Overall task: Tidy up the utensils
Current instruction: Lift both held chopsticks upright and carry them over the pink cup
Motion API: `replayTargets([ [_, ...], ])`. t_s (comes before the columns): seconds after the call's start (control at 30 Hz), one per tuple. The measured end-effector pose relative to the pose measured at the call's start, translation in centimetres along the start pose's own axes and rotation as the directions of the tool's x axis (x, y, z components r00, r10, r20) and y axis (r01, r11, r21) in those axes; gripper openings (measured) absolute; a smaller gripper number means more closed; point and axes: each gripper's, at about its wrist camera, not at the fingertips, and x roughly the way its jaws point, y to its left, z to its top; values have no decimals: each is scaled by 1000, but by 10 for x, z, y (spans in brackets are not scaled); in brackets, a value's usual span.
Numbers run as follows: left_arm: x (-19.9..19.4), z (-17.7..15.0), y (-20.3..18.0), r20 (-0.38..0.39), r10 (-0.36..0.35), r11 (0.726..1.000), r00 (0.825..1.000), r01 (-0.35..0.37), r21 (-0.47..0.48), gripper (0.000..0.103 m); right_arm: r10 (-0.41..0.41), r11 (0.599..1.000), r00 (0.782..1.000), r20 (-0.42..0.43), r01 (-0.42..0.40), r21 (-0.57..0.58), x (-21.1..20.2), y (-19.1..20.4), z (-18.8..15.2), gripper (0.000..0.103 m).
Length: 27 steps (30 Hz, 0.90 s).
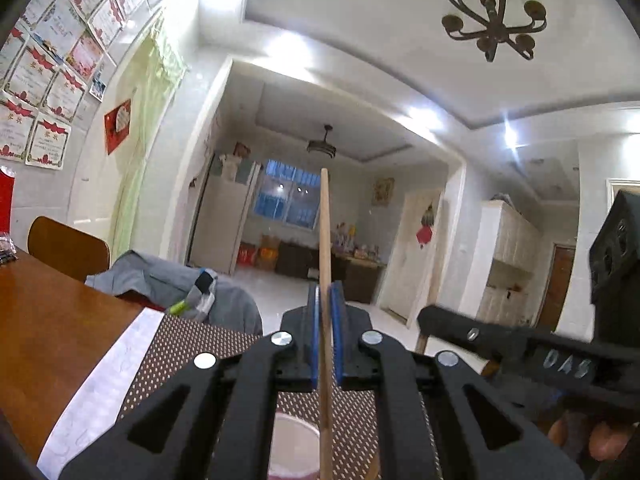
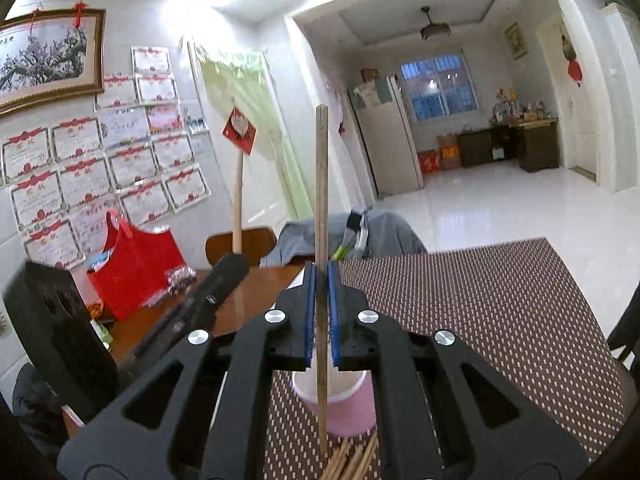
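Observation:
My left gripper (image 1: 326,300) is shut on a pale wooden chopstick (image 1: 325,240) that stands upright between the blue pads, above a pink cup (image 1: 294,448) on the dotted brown placemat (image 1: 192,344). My right gripper (image 2: 321,280) is shut on a darker wooden chopstick (image 2: 321,200), also upright, its lower end in front of the pink cup (image 2: 348,412). Several loose chopsticks (image 2: 352,460) lie on the placemat (image 2: 480,312) near the cup. Each gripper shows in the other's view: the right one (image 1: 520,344) and the left one (image 2: 192,308), with its chopstick (image 2: 237,200).
The placemat lies on a brown wooden table (image 1: 48,320). A red bag (image 2: 136,264) and small packets stand at the table's far left. Chairs stand behind the table, one draped with a grey jacket (image 2: 352,236).

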Motion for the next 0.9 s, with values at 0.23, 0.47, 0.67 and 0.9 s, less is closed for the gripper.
replayTargets([
  [0.23, 30, -10, 18, 37, 26, 999, 999, -25, -24, 6, -26, 999, 996, 87, 28, -22, 25, 5, 6, 6],
  [0.47, 45, -15, 28, 78, 60, 998, 995, -59, -19, 6, -23, 1000, 994, 109, 23, 1, 39, -4, 3, 6],
  [0.67, 57, -23, 33, 79, 86, 996, 993, -85, -19, 6, -14, 1000, 990, 138, 15, -1, 36, -4, 12, 6],
  [0.9, 61, -45, 34, 34, 106, 994, 994, -107, 26, 6, -44, 999, 994, 95, 46, -20, 52, -7, -7, 6],
])
